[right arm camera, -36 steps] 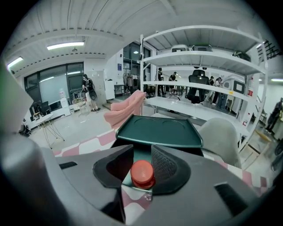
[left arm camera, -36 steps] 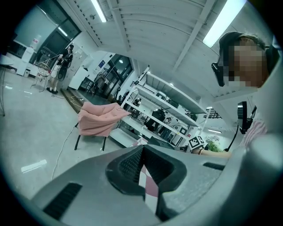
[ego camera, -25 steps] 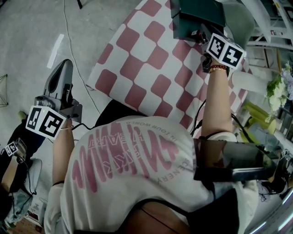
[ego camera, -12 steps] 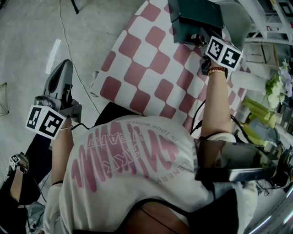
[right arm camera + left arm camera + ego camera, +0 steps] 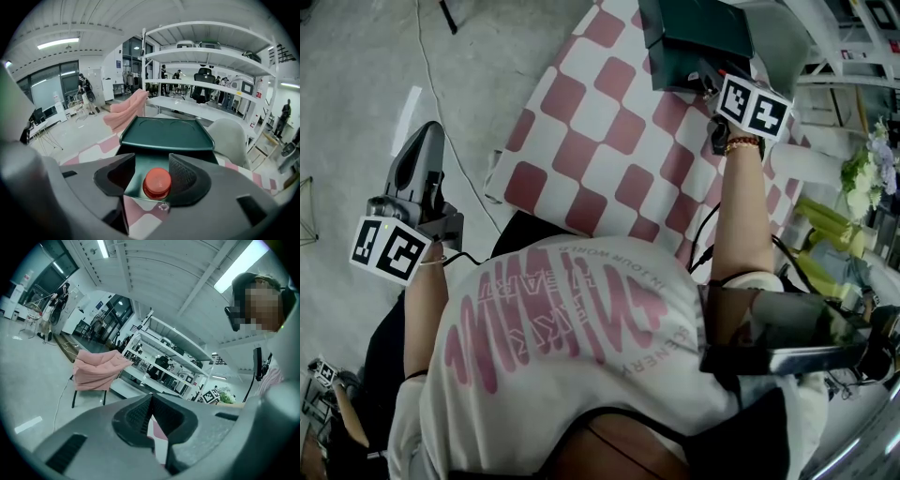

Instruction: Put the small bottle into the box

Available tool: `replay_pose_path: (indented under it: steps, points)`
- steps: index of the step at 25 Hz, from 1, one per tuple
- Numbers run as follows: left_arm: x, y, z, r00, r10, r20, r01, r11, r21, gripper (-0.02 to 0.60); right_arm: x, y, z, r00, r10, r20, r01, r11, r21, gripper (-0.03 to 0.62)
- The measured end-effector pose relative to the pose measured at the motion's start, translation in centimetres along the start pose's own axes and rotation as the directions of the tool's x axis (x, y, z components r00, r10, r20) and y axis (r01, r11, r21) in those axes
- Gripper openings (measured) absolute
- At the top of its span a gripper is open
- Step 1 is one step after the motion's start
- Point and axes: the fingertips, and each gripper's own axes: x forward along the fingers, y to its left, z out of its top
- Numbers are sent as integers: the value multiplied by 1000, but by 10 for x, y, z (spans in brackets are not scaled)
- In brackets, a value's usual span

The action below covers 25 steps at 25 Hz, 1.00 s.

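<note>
two right gripper point(image 5: 152, 172) jaws are opening round small bottle point(image 5: 157, 183) in box point(image 5: 164, 136).

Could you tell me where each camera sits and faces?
Head view: on the head, facing steeply down at the checkered cloth; shirt, arms show.
Left gripper view: on the left gripper, jaws shut, facing shelves; the person's head shows.
Right gripper view: on the right gripper, jaws opening around the small bottle by the open box.
Head and right gripper views share the box.
</note>
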Motion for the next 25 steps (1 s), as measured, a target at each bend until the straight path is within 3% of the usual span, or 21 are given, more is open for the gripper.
replay_pose_path:
  steps: [16,25]
  points:
    - [-17,-3,-5,999,29,34,-28,1000,-14,6,-6,1,1,1000,12,-18,-12,999,-41,236]
    - [-44,-30,-14,996,56,65,-56,998,4,7,-22,-2,1,998,18,57,-19,1000,2,236]
